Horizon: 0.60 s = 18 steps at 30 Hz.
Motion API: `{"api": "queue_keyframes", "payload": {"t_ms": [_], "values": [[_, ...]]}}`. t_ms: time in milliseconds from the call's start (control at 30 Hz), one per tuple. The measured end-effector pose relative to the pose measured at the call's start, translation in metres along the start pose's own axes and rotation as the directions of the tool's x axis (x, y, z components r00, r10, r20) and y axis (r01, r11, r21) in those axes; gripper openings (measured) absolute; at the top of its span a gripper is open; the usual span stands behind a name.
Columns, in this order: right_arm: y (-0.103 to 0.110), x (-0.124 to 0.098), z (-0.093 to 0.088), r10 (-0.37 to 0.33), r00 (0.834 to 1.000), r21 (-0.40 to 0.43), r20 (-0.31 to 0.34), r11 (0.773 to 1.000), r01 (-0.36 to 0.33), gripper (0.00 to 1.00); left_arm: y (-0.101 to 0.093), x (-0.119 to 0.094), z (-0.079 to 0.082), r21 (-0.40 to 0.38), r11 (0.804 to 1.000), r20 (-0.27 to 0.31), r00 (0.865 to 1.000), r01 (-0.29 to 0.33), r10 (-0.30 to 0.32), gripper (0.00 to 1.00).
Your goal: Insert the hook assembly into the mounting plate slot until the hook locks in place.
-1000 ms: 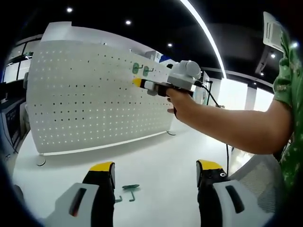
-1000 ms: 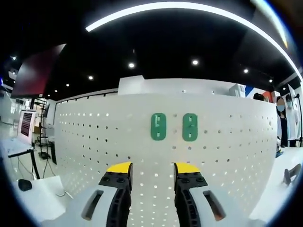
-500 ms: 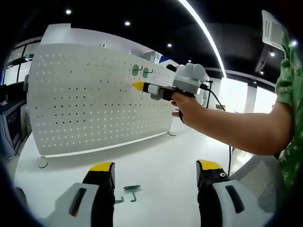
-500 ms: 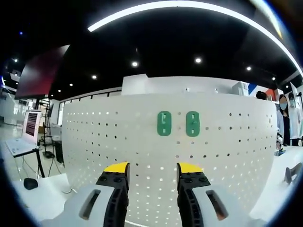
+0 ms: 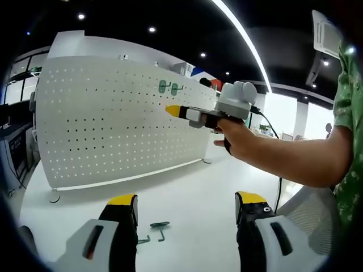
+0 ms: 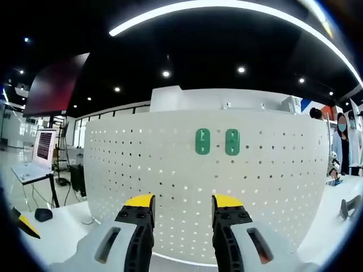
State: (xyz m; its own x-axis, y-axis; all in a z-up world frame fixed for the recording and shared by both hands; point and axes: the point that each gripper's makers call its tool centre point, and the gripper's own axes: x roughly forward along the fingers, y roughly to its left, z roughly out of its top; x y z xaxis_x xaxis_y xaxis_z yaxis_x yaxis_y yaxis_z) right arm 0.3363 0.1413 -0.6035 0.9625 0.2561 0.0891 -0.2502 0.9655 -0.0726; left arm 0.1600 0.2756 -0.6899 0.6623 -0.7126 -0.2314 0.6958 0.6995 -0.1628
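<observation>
A white pegboard (image 5: 113, 124) stands upright on the white table (image 5: 198, 187). Two green hook plates (image 5: 163, 86) (image 5: 175, 88) hang side by side near its top; the right gripper view shows them head-on as the left plate (image 6: 202, 141) and the right plate (image 6: 232, 141). Loose green hooks (image 5: 159, 225) lie on the table, just beyond my left gripper (image 5: 187, 201), which is open and empty. A hand holds my right gripper (image 5: 176, 111) in the air, off the board and below the plates. Its own view shows the right gripper (image 6: 182, 203) open with nothing between the jaws.
The person's forearm (image 5: 283, 156) and green sleeve (image 5: 349, 113) cross the right side of the left gripper view. A mouse (image 6: 42, 214) and a yellow gripper tip (image 6: 25, 224) sit at the lower left of the right gripper view. A bystander (image 6: 340, 147) stands beyond the board.
My right gripper has drawn back from the pegboard, so the board and green plates look smaller in its view. The left gripper has held nearly still.
</observation>
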Motion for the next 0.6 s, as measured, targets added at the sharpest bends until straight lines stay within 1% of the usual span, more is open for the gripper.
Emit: {"api": "queue_keyframes", "payload": {"t_ms": [467,600], "values": [[0.020,-0.028,-0.017,0.059,0.997,-0.015,-0.050,0.998,-0.060,0.40,-0.007,-0.004,0.006,0.015,1.000,0.009,1.000,-0.001,0.000,0.72],[0.025,-0.033,-0.018,0.069,0.996,-0.017,-0.055,0.997,-0.070,0.40,-0.009,-0.006,0.007,0.018,1.000,0.012,1.000,-0.001,0.001,0.72]]}}
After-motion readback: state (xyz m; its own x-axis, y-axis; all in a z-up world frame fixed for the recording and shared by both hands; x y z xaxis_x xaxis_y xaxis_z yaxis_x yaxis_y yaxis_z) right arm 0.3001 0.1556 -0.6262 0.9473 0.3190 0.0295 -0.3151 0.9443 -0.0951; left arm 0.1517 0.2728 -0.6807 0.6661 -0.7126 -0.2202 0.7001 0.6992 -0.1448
